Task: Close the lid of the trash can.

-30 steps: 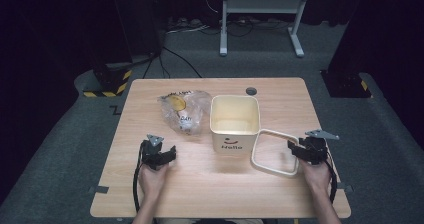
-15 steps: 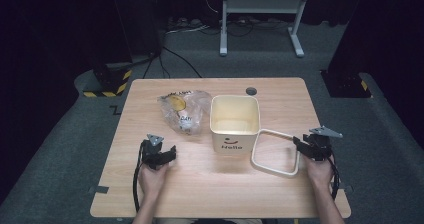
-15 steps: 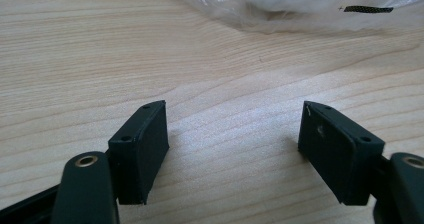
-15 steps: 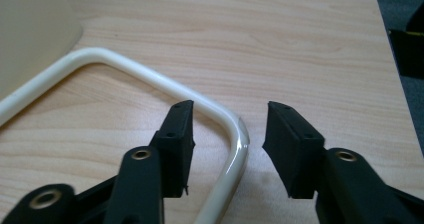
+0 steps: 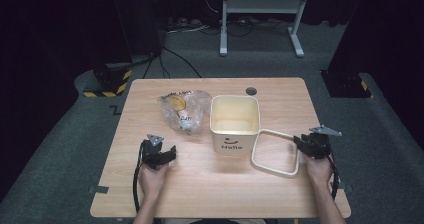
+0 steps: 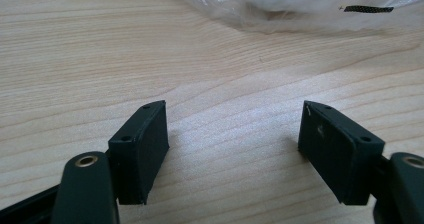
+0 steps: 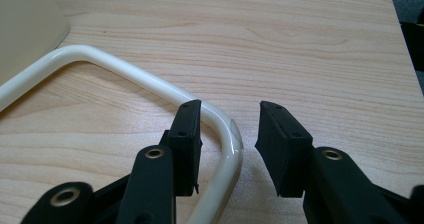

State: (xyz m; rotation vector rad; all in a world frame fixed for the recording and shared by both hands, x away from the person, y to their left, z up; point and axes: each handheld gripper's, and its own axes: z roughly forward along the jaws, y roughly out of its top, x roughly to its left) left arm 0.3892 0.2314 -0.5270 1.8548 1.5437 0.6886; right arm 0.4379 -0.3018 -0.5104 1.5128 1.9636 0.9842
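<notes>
A: Right gripper (image 5: pixel 300 143), lower right of the high view. Jaws?

B: Partly spread and just been closing. In the right gripper view (image 7: pixel 227 126) the cream ring frame (image 7: pixel 150 86) has its rounded corner between them. The left-hand pad (image 7: pixel 186 134) sits against the tube; the other pad stands off it. No pinch yet.

A: Where does the frame lie?

B: Flat on the table (image 5: pixel 200 194), lower right of centre, one corner touching the cream bin (image 5: pixel 235 126), which stands upright at mid-frame.

A: Left gripper (image 5: pixel 170 151)?

B: Lower left of the high view, jaws spread wide, nothing between them but bare wood in the left gripper view (image 6: pixel 232 134). The plastic bag (image 5: pixel 182 109) lies just beyond it, left of the bin; its crumpled edge runs along the top of the left gripper view (image 6: pixel 320 9).

A: Anything in the way?

B: The bin, close beside the frame's near corner.
</notes>
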